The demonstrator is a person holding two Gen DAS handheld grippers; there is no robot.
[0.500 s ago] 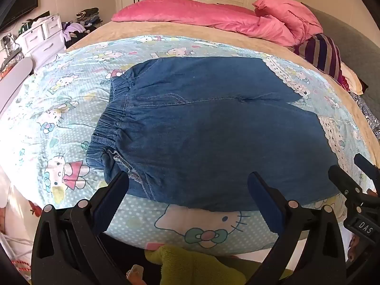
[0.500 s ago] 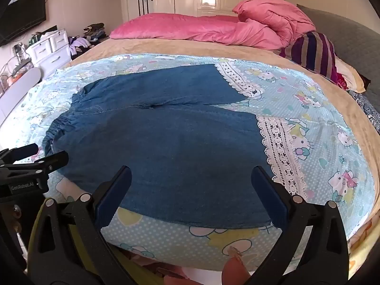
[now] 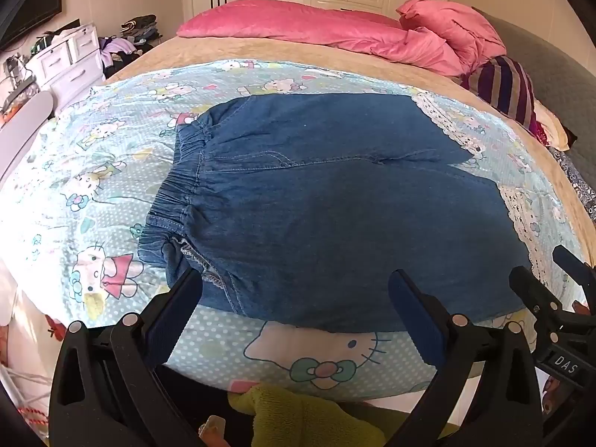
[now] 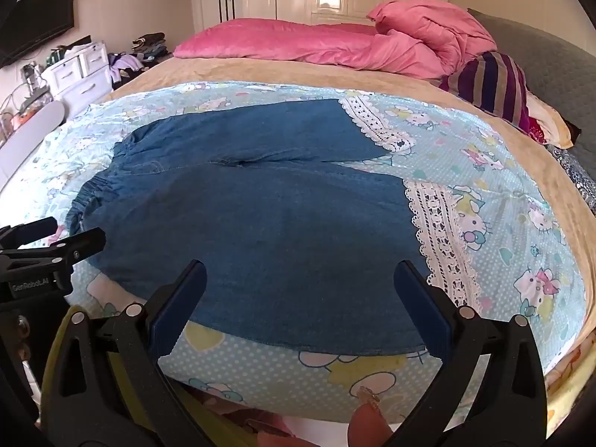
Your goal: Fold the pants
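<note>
Blue denim pants [image 3: 335, 208] with an elastic waistband [image 3: 178, 186] on the left and white lace hems [image 4: 439, 238] on the right lie flat on a light blue cartoon-print sheet [image 3: 111, 156] on the bed; they also show in the right wrist view [image 4: 279, 231]. My left gripper [image 3: 294, 294] is open and empty, above the near edge of the pants by the waistband end. My right gripper [image 4: 298, 283] is open and empty, above the near leg close to the lace hem. Each gripper shows at the edge of the other's view.
A pink duvet [image 3: 335, 33] and pink pillow [image 4: 436, 33] lie at the far side of the bed, a striped cushion [image 4: 491, 82] at the right. White drawers [image 3: 63, 59] with clutter stand at the left. A green plush cloth [image 3: 298, 417] lies below the bed edge.
Both grippers have shifted very slightly; the pants lie as before and both grippers stay open.
</note>
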